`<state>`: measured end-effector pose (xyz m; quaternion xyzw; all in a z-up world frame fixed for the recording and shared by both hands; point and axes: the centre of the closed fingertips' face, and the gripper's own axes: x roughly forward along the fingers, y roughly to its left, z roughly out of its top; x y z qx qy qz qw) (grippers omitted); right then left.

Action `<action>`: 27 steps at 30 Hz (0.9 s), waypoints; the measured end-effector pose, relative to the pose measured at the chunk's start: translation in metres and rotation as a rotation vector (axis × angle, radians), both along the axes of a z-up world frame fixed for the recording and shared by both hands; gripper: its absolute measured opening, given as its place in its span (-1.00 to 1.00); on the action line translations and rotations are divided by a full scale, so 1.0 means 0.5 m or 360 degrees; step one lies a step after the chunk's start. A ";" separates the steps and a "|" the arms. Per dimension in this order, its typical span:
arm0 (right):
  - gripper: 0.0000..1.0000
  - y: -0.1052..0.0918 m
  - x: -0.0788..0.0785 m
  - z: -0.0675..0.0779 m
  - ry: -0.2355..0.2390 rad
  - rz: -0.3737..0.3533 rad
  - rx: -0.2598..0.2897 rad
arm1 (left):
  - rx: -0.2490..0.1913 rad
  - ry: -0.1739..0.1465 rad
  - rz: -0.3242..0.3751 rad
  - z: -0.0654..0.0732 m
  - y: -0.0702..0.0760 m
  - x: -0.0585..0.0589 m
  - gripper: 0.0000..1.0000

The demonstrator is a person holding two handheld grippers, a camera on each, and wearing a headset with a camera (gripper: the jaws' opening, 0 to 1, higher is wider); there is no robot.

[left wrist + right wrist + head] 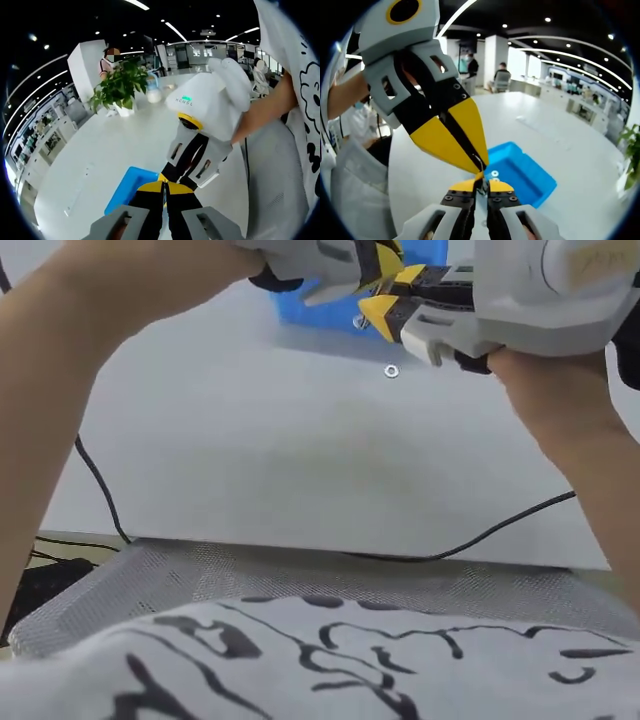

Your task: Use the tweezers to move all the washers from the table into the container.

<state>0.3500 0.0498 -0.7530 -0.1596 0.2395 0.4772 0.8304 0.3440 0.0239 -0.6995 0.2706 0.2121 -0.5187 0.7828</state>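
Note:
My two grippers meet tip to tip above the far side of the table. The left gripper is shut on thin dark tweezers that run between its yellow jaws. Their shiny tip reaches into my right gripper, which is shut on that end. The right gripper comes in from the right in the head view. Just below the tips sits a blue container with two washers inside. One washer lies on the white table, near the container.
A black cable trails over the table's near edge at the right, and another at the left. A mesh surface and printed white cloth lie below. People and a potted plant stand far off.

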 end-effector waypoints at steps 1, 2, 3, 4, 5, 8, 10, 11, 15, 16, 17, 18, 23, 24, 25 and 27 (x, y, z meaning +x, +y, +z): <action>-0.94 -0.001 0.002 0.004 -0.0004 -0.0006 0.0007 | -0.0009 -0.0007 0.0002 0.004 -0.001 0.002 -1.00; -0.94 -0.002 0.005 0.008 -0.0006 -0.0011 0.0015 | -0.0015 -0.0015 0.0003 0.008 -0.002 0.003 -1.00; -0.94 -0.003 0.009 0.013 -0.0018 -0.0021 0.0021 | -0.0020 -0.0028 0.0004 0.012 -0.005 0.006 -1.00; -0.94 -0.004 0.013 0.016 -0.0030 -0.0028 0.0024 | -0.0021 -0.0041 0.0007 0.015 -0.006 0.009 -1.00; -0.94 -0.004 0.017 0.018 -0.0039 -0.0035 0.0023 | -0.0024 -0.0049 0.0010 0.017 -0.007 0.012 -1.00; -0.94 -0.006 0.025 0.019 -0.0065 -0.0051 0.0017 | -0.0041 -0.0064 0.0020 0.021 -0.009 0.022 -1.00; -0.94 -0.007 0.035 0.013 -0.0072 -0.0061 0.0014 | -0.0060 -0.0061 0.0030 0.020 -0.009 0.029 -1.00; -0.94 -0.008 0.043 0.009 -0.0081 -0.0064 0.0006 | -0.0068 -0.0059 0.0036 0.019 -0.009 0.032 -1.00; -0.94 -0.009 0.058 0.008 -0.0093 -0.0079 -0.0001 | -0.0090 -0.0061 0.0055 0.018 -0.010 0.042 -1.00; -0.94 -0.008 0.062 0.007 -0.0095 -0.0084 -0.0001 | -0.0089 -0.0065 0.0059 0.017 -0.010 0.045 -1.00; -0.94 -0.008 0.066 0.004 -0.0098 -0.0089 -0.0008 | -0.0085 -0.0069 0.0063 0.014 -0.011 0.049 -1.00; -0.94 -0.008 0.071 0.001 -0.0100 -0.0093 -0.0015 | -0.0080 -0.0073 0.0067 0.011 -0.011 0.052 -1.00; -0.94 -0.009 0.083 -0.022 -0.0079 -0.0112 -0.0048 | -0.0066 -0.0051 0.0088 -0.013 -0.011 0.067 -1.00; -0.94 -0.009 0.083 -0.026 -0.0067 -0.0118 -0.0039 | -0.0066 -0.0044 0.0092 -0.018 -0.011 0.069 -1.00; -0.94 -0.009 0.083 -0.030 -0.0040 -0.0127 -0.0020 | -0.0067 -0.0037 0.0098 -0.023 -0.011 0.070 -1.00; -0.94 -0.010 0.085 -0.037 -0.0019 -0.0146 0.0001 | -0.0069 -0.0030 0.0105 -0.030 -0.013 0.072 -1.00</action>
